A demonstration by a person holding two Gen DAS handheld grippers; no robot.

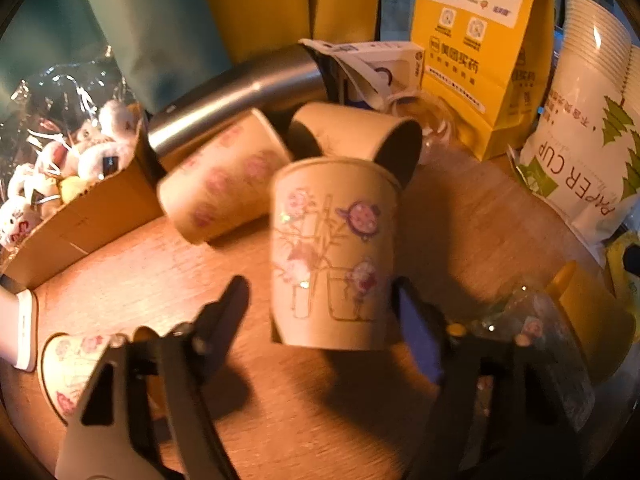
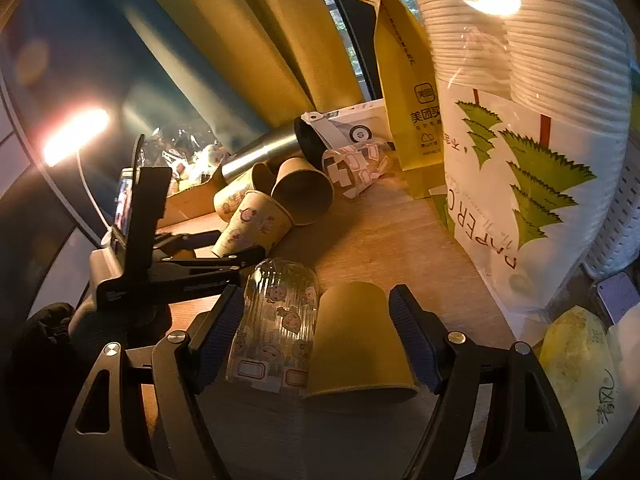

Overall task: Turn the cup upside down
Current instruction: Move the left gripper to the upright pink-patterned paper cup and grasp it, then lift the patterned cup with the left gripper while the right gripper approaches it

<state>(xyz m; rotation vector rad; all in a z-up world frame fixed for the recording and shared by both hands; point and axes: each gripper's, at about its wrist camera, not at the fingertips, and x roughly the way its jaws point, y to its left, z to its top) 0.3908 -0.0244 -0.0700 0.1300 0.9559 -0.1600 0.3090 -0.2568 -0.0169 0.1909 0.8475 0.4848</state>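
Cup (image 1: 332,252), printed with flowers, sits mid-frame in the left wrist view between the open fingers of the left gripper (image 1: 320,308), neither pad touching it. Right gripper (image 2: 316,312) gapes around a clear cup (image 2: 276,320) and plain cup (image 2: 356,344) on the table (image 2: 380,236).

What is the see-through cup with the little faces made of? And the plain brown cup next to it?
The see-through cup looks like thin clear plastic: the table shows through it, it has fine ribs and shines a little. The plain brown cup looks like matte paper or card, dull with no shine and a rolled rim. Both stand upside down on the wooden table.
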